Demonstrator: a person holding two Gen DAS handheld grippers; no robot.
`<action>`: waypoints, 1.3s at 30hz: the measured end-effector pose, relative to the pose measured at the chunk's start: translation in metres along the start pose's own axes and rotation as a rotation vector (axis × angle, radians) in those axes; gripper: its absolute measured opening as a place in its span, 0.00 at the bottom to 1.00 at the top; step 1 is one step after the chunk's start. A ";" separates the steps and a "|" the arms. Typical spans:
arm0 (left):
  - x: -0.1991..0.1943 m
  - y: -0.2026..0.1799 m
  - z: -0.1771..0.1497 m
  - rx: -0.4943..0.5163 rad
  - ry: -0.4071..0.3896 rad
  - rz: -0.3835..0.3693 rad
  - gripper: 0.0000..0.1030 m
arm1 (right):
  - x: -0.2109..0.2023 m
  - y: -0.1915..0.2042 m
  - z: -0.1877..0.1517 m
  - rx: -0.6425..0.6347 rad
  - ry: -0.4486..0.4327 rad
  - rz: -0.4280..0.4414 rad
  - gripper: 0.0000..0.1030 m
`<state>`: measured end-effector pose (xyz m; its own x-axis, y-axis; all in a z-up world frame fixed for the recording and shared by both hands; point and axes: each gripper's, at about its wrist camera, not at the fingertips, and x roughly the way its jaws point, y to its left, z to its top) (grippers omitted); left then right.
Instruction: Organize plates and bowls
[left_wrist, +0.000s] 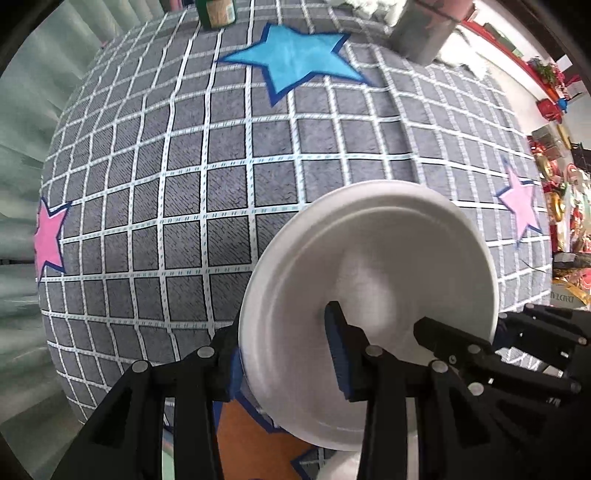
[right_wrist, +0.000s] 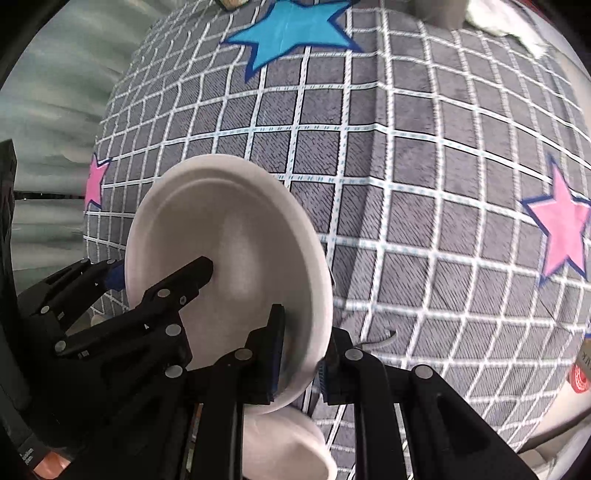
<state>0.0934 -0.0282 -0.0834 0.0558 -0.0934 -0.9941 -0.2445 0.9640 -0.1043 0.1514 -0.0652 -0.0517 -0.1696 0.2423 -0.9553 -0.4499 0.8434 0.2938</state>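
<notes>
A pink star (left_wrist: 48, 240) sits at the left edge of the grey checked tablecloth (left_wrist: 207, 206), and a blue star (left_wrist: 295, 55) lies near the far edge, between a green container (left_wrist: 216, 13) and a grey cylinder (left_wrist: 424, 33). In the middle, lifted clear of the cloth and tilted — its hollow side facing the cameras — is a white plate (left_wrist: 373, 280). The left gripper (left_wrist: 284, 350) is clamped on the plate's left rim, one finger behind it and one blue-padded finger (left_wrist: 338, 354) inside the dish. The right gripper (right_wrist: 301, 358) pinches the opposite rim the same way, its pads tight on the edge. Below the plate, at the near edge, another white dish (right_wrist: 284, 443) shows — too little of it to tell plate from bowl. A second pink star (right_wrist: 561, 229) marks the cloth's right edge.
</notes>
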 end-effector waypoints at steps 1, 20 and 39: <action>-0.007 -0.007 -0.002 0.007 -0.007 -0.007 0.40 | -0.011 -0.007 -0.009 0.006 -0.009 -0.007 0.18; -0.010 -0.018 -0.092 0.167 0.029 -0.041 0.46 | -0.011 -0.007 -0.167 0.123 -0.013 -0.099 0.18; -0.063 0.024 -0.156 0.181 0.023 0.069 0.79 | -0.071 -0.051 -0.223 0.195 -0.038 -0.127 1.00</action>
<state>-0.0672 -0.0385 -0.0278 0.0225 -0.0295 -0.9993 -0.0693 0.9971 -0.0310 -0.0094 -0.2319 0.0086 -0.0878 0.1434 -0.9858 -0.2867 0.9441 0.1629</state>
